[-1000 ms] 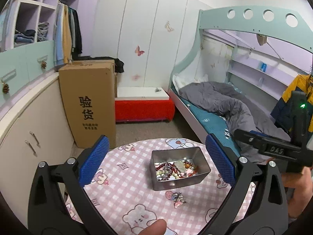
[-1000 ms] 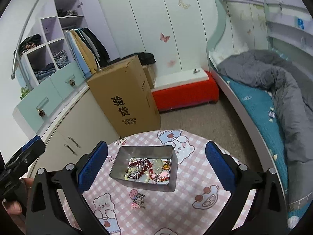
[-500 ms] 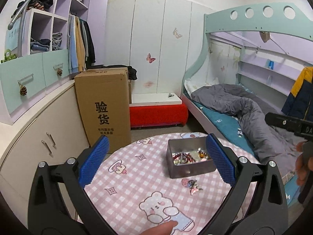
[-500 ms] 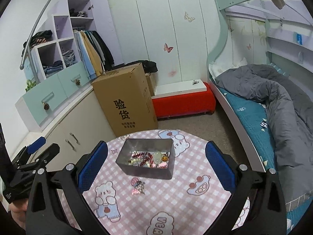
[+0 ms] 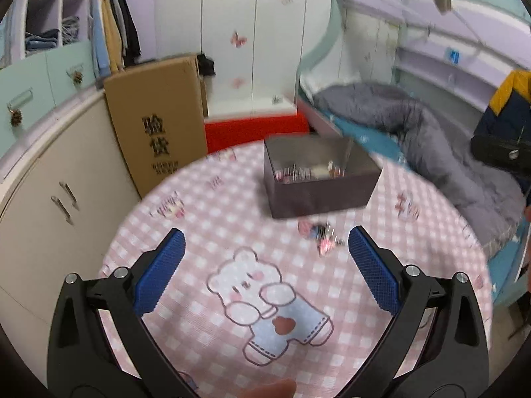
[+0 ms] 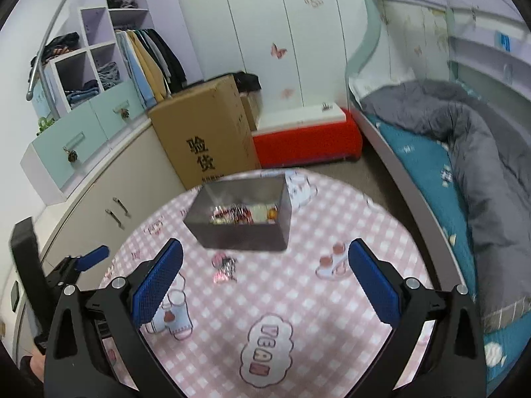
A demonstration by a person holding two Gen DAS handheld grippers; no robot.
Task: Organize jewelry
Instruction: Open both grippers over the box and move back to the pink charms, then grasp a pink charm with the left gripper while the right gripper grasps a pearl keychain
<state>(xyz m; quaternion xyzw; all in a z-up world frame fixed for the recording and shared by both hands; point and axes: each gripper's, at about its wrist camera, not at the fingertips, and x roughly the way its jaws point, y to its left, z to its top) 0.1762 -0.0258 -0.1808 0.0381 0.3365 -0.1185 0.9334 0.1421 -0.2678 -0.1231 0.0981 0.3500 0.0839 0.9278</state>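
Note:
A grey metal box (image 5: 318,179) (image 6: 242,219) holding a tangle of jewelry stands on the far half of a round table with a pink checked cloth (image 5: 205,232) (image 6: 318,301). A loose jewelry piece (image 5: 320,235) (image 6: 225,267) lies on the cloth just in front of the box. My left gripper (image 5: 265,255) is open and empty, low over the cloth, with the loose piece near its right finger. My right gripper (image 6: 265,268) is open and empty, with the loose piece between its fingers but further ahead. The left gripper (image 6: 83,262) also shows at the left of the right wrist view.
A tall cardboard box (image 5: 159,122) and a cream cabinet (image 5: 49,192) stand behind the table on the left. A red bench (image 6: 308,139) is behind it. A bed with a grey duvet (image 6: 464,152) runs along the right side.
Both grippers have dropped lower and closer to the table. The box and the loose piece now look larger and nearer. Both grippers stay open.

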